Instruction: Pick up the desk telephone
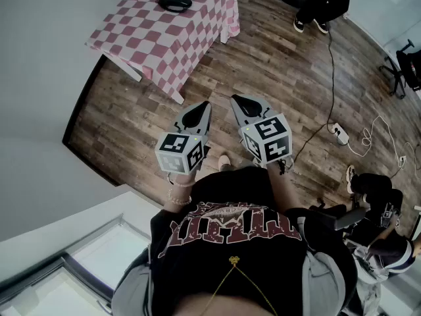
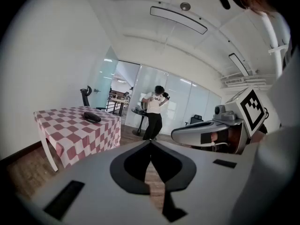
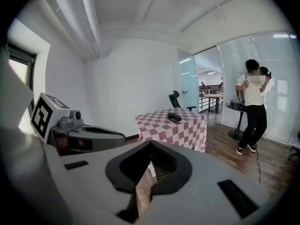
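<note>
A dark wood-plank floor runs beneath plain white walls. In the head view, a counter draped in pink-and-white check stands at 11 o'clock. A black office chair sits behind it. Bright glass partitions close the far side, and long ceiling lights run overhead.

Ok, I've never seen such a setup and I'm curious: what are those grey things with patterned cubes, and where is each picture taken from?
A person holds hand-held tongs in each hand: the left tongs and the right tongs; the cubes are part of them. One picture comes from a camera on the person's head, looking down. The other two come from cameras riding on each tongs, looking along its jaws. Both are shut and hold nothing. Ahead stands a table with a checked cloth; a black desk telephone lies on it, untouched.
</note>
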`<move>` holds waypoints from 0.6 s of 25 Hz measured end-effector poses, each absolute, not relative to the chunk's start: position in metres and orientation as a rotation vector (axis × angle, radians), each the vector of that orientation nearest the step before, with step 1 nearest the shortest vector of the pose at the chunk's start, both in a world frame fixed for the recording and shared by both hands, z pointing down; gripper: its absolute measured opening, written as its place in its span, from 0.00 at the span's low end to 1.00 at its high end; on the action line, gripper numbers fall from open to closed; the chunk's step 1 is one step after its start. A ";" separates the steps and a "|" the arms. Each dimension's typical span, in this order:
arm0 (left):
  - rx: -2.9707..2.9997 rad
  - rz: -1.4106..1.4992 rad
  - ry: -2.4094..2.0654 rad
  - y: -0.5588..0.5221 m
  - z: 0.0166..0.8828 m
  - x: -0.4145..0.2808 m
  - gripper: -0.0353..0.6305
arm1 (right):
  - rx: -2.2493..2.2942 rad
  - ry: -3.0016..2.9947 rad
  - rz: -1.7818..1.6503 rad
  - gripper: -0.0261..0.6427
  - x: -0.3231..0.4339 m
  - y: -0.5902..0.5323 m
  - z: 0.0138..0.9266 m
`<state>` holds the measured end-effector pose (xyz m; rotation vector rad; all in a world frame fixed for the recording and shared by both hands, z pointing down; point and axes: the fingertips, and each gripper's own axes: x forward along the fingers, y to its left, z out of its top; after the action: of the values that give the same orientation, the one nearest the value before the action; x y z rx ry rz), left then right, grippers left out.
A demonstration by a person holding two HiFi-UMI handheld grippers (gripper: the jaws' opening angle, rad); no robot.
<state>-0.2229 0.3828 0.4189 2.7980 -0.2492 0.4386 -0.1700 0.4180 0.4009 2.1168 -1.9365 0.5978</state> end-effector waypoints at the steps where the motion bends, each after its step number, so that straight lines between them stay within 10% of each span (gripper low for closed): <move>1: 2.797 0.438 -0.247 0.382 0.419 -0.221 0.06 | 2.118 -1.936 0.598 0.07 -0.168 0.418 0.401; 15: 2.758 0.447 -0.273 0.357 0.434 -0.179 0.06 | 2.098 -1.992 0.623 0.07 -0.128 0.386 0.407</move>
<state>-0.1794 0.3568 0.4339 2.7579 -0.2730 0.4472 -0.1285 0.3865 0.4069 2.0985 -1.9918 0.6235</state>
